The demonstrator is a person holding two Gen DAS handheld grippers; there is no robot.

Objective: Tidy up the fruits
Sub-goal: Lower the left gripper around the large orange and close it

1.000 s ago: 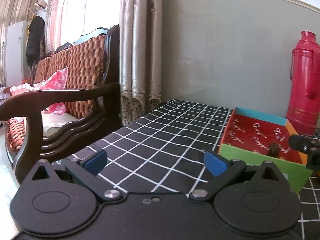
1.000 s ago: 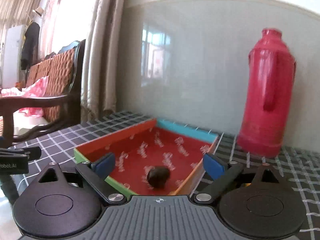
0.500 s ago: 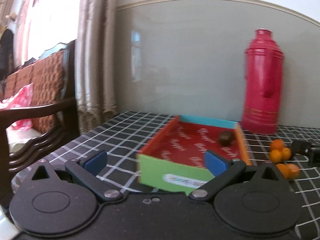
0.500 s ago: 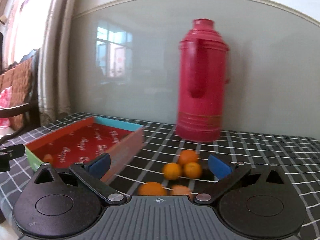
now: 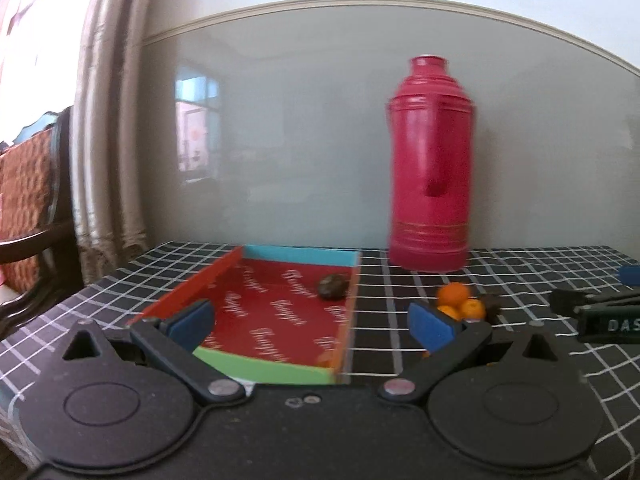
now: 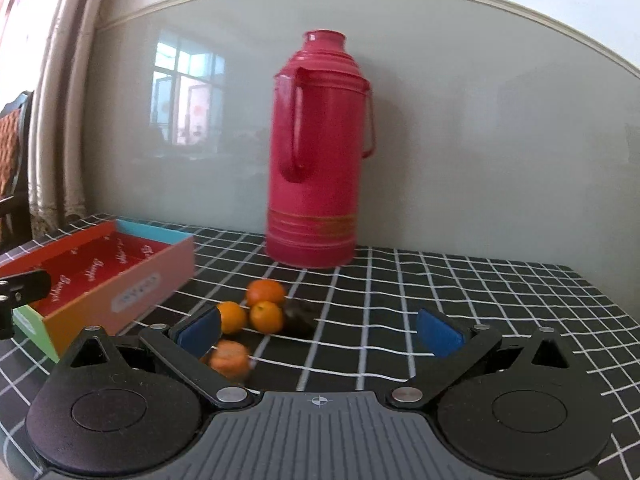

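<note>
Box [image 6: 100, 276], left: shallow, open-topped, red-lined; 1 dark round fruit [image 5: 332, 286] inside, apparently already sorted.
Left gripper [image 5: 310, 324]: fingers apart, nothing between, poised over box's near end.
Oranges [image 6: 262, 306], centre: 4 loose in a cluster beside box, dark fruit [image 6: 298, 316] touching; apparently awaiting transfer.
Right gripper [image 6: 320, 332]: fingers spread wide, nothing between, facing cluster.
Red thermos [image 6: 318, 152]: upright behind.
Surface: black grid tablecloth [image 6: 460, 300]. Room: grey wall, curtain [image 5: 108, 120] far left.

We see the nearest orange [image 6: 229, 358] blurred. The dark fruit [image 6: 298, 314] is perhaps half hidden behind the oranges [image 6: 260, 308].
</note>
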